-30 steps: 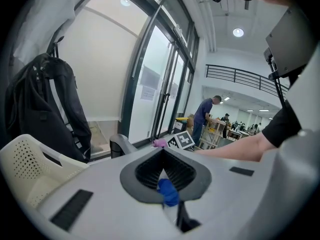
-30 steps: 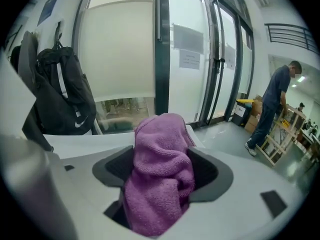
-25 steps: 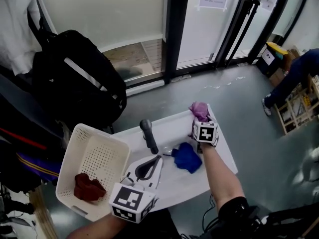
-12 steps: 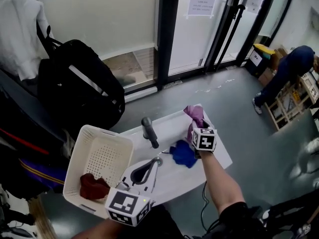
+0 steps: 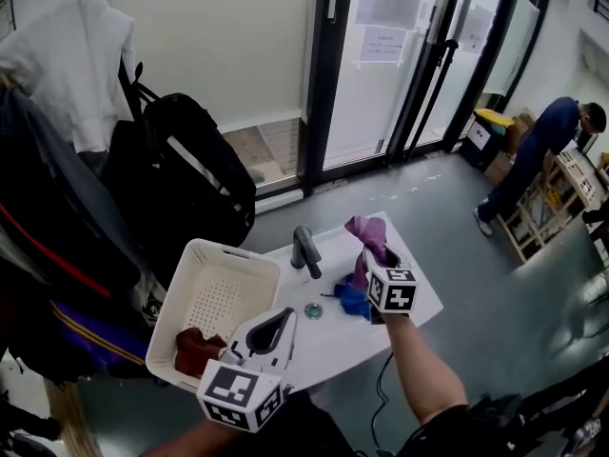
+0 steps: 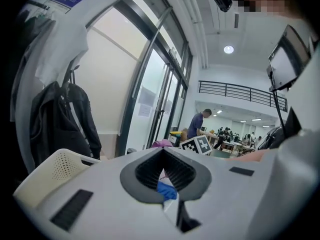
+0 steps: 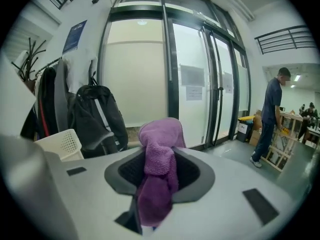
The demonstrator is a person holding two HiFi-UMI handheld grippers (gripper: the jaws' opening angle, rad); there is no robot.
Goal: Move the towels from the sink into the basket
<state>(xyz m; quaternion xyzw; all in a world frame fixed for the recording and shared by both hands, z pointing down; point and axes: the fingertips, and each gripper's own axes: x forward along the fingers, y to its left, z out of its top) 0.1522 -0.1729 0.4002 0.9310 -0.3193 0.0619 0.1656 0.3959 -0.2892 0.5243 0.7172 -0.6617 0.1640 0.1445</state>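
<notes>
Jaws of your right gripper (image 5: pixel 366 255) had just closed on the purple towel (image 5: pixel 367 228), bound for the basket (image 5: pixel 205 248); those of your left gripper (image 5: pixel 284 315) met empty.

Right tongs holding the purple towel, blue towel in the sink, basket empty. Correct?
Not quite. The basket isn't empty: a dark red towel lies in it, as the head view shows. The rest holds: the right tongs grip the purple towel, and the blue towel lies in the sink.
</notes>
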